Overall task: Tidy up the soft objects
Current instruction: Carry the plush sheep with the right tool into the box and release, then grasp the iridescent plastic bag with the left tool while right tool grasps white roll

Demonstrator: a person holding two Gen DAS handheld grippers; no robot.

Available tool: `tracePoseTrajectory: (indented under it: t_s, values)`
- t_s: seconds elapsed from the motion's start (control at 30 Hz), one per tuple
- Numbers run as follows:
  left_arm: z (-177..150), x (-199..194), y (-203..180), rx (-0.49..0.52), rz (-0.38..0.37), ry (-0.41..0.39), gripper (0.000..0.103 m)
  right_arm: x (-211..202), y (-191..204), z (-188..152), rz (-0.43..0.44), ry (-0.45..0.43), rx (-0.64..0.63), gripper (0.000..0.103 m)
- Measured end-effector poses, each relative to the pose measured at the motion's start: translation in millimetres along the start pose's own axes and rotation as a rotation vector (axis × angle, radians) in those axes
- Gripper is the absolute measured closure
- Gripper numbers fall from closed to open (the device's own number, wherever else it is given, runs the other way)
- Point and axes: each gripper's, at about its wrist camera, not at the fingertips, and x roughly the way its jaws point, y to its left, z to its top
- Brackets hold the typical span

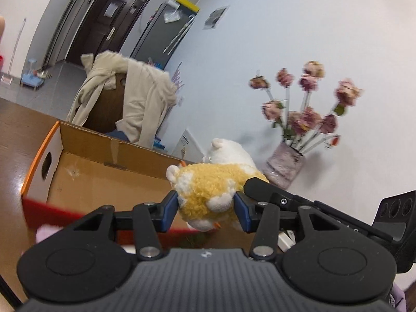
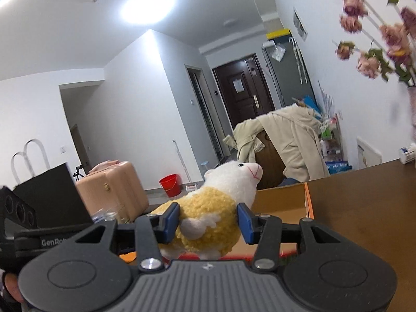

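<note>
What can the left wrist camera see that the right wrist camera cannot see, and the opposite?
Only the left wrist view shows the purple glass vase and the inside floor of the open cardboard box. Only the right wrist view shows the red plastic bucket, the pink suitcase and the toy's face. Both show the yellow and white plush sheep, clamped by the left gripper and right gripper, plus the beige coat on a chair.

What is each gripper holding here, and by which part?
Both hold one yellow-and-white plush sheep: the left gripper pinches its yellow rear body, the right gripper its yellow middle, near a small white wing.
</note>
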Motion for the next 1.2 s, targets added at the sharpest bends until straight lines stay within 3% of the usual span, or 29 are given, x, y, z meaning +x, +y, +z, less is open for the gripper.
tracePoseTrajectory:
  t_s: [0.1, 0.37, 0.47, 0.57, 0.8, 0.87, 0.97, 1.03, 1.13, 1.2]
  values:
    - [12, 45, 25, -0.082, 0.013, 0.069, 0.056, 42, -19, 9, -0.032, 0.057, 0.007, 0.057]
    - [-5, 131, 64, -0.117, 0.122, 0.187, 0.056, 121, -79, -20, -0.123, 0.198, 0.102, 0.058]
    - [-11, 151, 69, -0.119, 0.18, 0.263, 0.056, 138, -90, -37, -0.19, 0.245, 0.069, 0.061]
    - [-11, 148, 65, -0.099, 0.181, 0.264, 0.05, 137, -86, -44, -0.223, 0.258, 0.012, 0.069]
    - [18, 96, 35, -0.025, 0.21, 0.196, 0.046, 109, -78, -29, -0.266, 0.22, -0.042, 0.066]
    - [28, 69, 22, 0.017, 0.218, 0.165, 0.043, 90, -74, -20, -0.252, 0.189, -0.046, 0.058]
    - [38, 24, 2, 0.089, 0.237, 0.113, 0.035, 55, -62, -7, -0.242, 0.15, -0.074, 0.051]
    - [39, -11, -10, 0.135, 0.254, 0.062, 0.024, 27, -48, -1, -0.23, 0.124, -0.104, 0.045]
    - [25, -68, -27, 0.224, 0.274, -0.036, 0.014, -18, -28, -1, -0.21, 0.074, -0.142, 0.028]
    - [6, -102, -34, 0.279, 0.285, -0.083, 0.004, -45, -15, -8, -0.193, 0.052, -0.157, 0.024]
